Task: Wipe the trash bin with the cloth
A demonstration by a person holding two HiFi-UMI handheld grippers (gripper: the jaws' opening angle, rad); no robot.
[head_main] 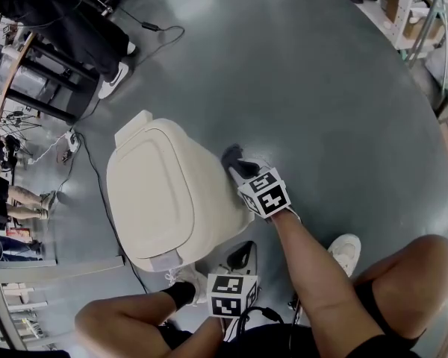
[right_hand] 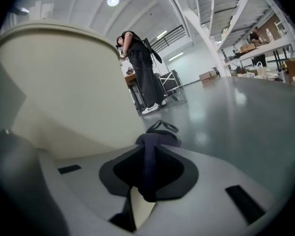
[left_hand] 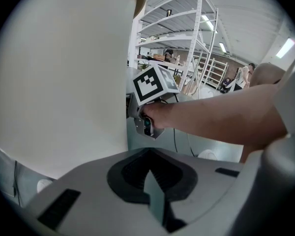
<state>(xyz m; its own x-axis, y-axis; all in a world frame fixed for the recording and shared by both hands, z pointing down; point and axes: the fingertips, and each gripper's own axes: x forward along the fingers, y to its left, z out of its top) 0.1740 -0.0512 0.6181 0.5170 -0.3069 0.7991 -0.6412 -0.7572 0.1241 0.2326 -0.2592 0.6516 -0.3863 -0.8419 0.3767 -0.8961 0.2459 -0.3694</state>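
As the right hand-held gripper [right_hand: 148,149] pinches dark cloth [right_hand: 160,135] by the smooth trash bin [head_main: 164,192], the left hand-held gripper [left_hand: 148,152] sits closed.

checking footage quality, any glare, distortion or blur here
Head view: fisheye curves the floor, soft glare at top. Left gripper view: trash bin wall fills it, pale, featureless. Right gripper view: ceiling lights mirrored on floor, cloth dark, little detail.

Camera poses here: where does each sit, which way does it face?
Head view: on the head, facing steeply down at the trash bin; knees and forearms show.
Left gripper view: low beside the bin, looking along the left gripper's shut jaws; the right forearm crosses it.
Right gripper view: near the floor, looking along the right gripper clamping the cloth; no body shows.
Shared: all three see the bin.
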